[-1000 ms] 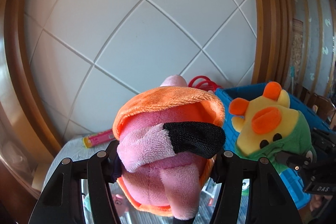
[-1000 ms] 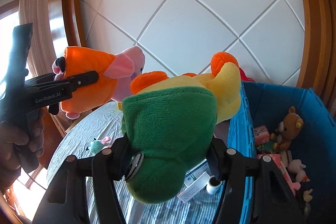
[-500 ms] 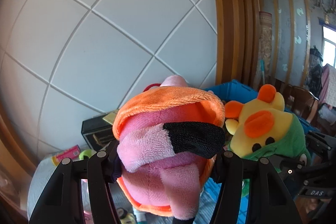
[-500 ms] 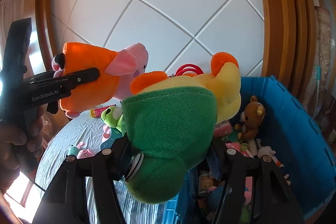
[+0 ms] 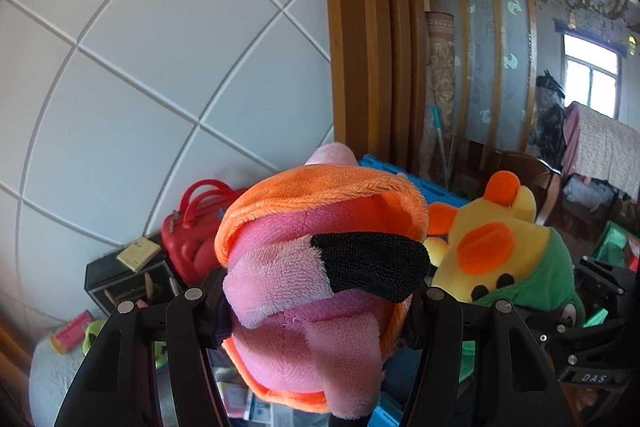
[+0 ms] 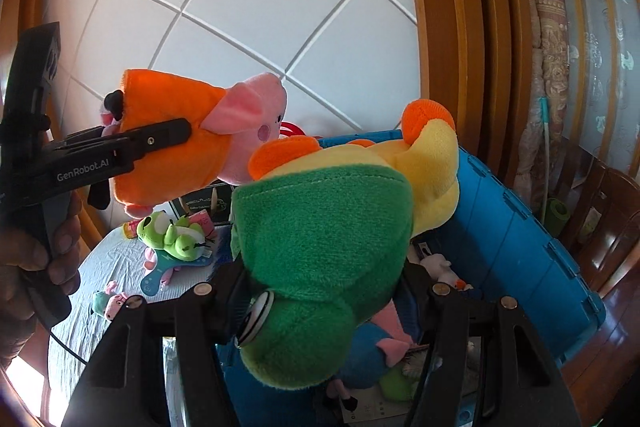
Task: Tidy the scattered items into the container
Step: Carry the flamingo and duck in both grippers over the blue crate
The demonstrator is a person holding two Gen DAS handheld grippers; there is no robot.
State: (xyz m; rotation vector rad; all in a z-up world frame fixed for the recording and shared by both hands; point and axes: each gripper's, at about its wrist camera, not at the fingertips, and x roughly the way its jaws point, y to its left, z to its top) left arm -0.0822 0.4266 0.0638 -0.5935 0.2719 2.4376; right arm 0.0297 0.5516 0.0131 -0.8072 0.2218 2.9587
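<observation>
My left gripper (image 5: 316,299) is shut on a pink pig plush in an orange outfit (image 5: 320,267), held in the air; the pig also shows in the right wrist view (image 6: 192,143). My right gripper (image 6: 320,291) is shut on a yellow duck plush in a green outfit (image 6: 332,227), held over the blue crate (image 6: 520,227). The duck shows at the right of the left wrist view (image 5: 496,259). The crate holds several toys (image 6: 440,263). Both plushes hang side by side, the pig to the left of the duck.
A green frog plush (image 6: 176,235), a small pink and teal toy (image 6: 112,303) and other small items lie on the table with the pale cloth (image 6: 100,291). A red bag (image 5: 196,227) and a black box (image 5: 128,279) stand by the white panelled wall.
Both grippers have swung to the right with their plushes. The crate now lies under the duck, and the table has shifted to the left of the views.
</observation>
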